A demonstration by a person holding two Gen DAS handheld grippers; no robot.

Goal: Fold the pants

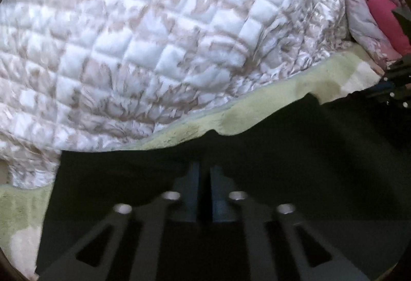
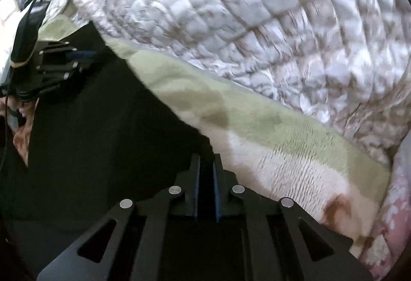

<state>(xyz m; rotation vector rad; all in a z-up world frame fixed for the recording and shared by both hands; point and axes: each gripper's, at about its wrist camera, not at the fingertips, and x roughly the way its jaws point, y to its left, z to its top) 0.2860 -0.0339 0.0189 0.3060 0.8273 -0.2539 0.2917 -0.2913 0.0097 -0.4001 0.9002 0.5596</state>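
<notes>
Step in hand, as judged: the first grasp for a fold. Both grippers are set on the near, upper edge of the pants (image 1: 269,152), which lie spread, dark, on the bed over a green blanket (image 1: 257,111).

Left gripper (image 1: 204,170): fingers together, tips on the dark cloth just short of its edge. Whether cloth is pinched between them cannot be told; the fabric is too dark to read.

Right gripper (image 2: 206,160): fingers together at a corner of the pants where they meet the blanket. A pinch looks likely here, but is not confirmed.

Both point steeply down at the bed. In the right view the left gripper sits well apart along the same edge.

Next move, as judged: lift both ends evenly and carry the edge across, keeping it taut.

Beyond the blanket lies a quilt (image 1: 154,37).
</notes>
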